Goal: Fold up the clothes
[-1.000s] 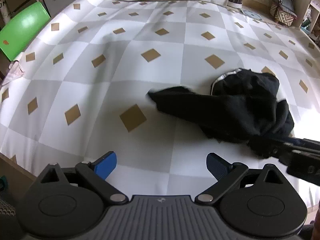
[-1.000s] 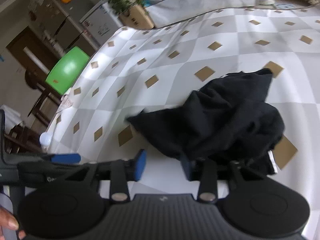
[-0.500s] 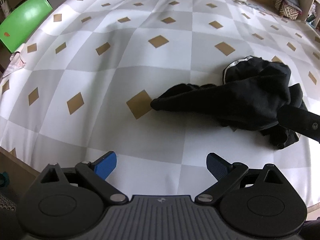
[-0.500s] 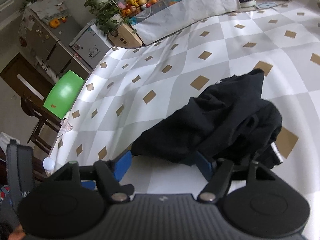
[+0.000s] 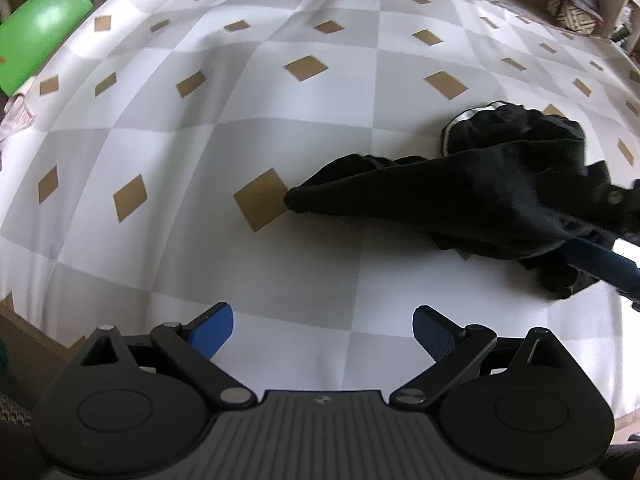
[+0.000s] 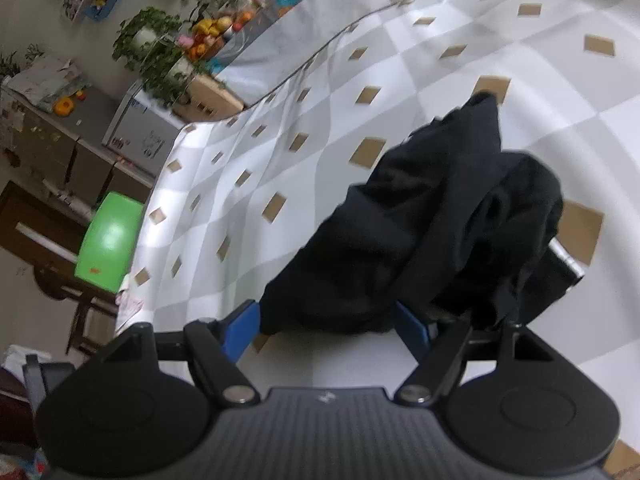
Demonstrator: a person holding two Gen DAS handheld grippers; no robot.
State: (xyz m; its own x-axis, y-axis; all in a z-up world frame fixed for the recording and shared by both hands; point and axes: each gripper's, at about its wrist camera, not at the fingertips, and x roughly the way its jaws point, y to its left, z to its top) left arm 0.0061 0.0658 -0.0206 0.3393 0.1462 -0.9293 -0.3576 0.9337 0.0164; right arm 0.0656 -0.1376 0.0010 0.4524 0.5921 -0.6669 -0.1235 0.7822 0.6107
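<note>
A crumpled black garment (image 5: 492, 188) lies on the checked grey and white cloth with tan diamonds (image 5: 280, 120), one narrow end stretched toward the left. My left gripper (image 5: 322, 330) hovers open over bare cloth near the front edge, well short of the garment. My right gripper (image 6: 326, 330) stands wide, its blue fingers (image 6: 240, 330) on either side of the garment's near edge, and the fabric lies loosely between them. In the left wrist view the right gripper (image 5: 600, 236) reaches in from the right edge, partly hidden by the garment.
The cloth drops off at the near-left edge (image 5: 24, 320). A green chair back (image 6: 108, 240) stands beyond the left side. A shelf with plants and fruit (image 6: 192, 44) and cabinets sit at the far end. A patterned bag (image 5: 572, 16) lies at the back right.
The right gripper's jaws have widened and it has rolled, with the garment's near edge now between its fingers. The garment's narrow end has settled flatter. The left gripper has sunk slightly.
</note>
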